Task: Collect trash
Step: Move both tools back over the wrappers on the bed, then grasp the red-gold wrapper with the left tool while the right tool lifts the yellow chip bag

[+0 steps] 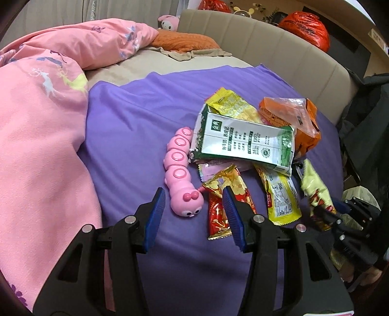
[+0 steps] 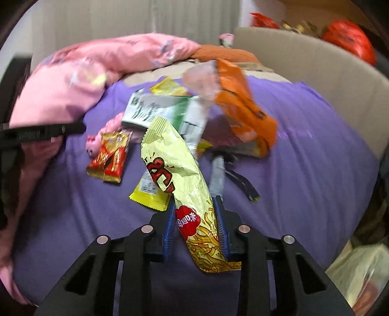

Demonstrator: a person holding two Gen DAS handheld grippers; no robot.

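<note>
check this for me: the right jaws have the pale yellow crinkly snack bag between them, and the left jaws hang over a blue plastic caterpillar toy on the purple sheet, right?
One detail is off: the plastic caterpillar toy is pink, not blue, as the left wrist view shows. The rest stands: the right gripper has the pale yellow crinkly snack bag between its jaws, and the left gripper hangs over the toy on the purple sheet.

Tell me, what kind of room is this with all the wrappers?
Most likely a bedroom. The wrappers lie on a bed with a purple sheet, a pink quilt is bunched beside it, an orange pillow sits by the padded headboard, and a plush toy peeks out behind.
</note>
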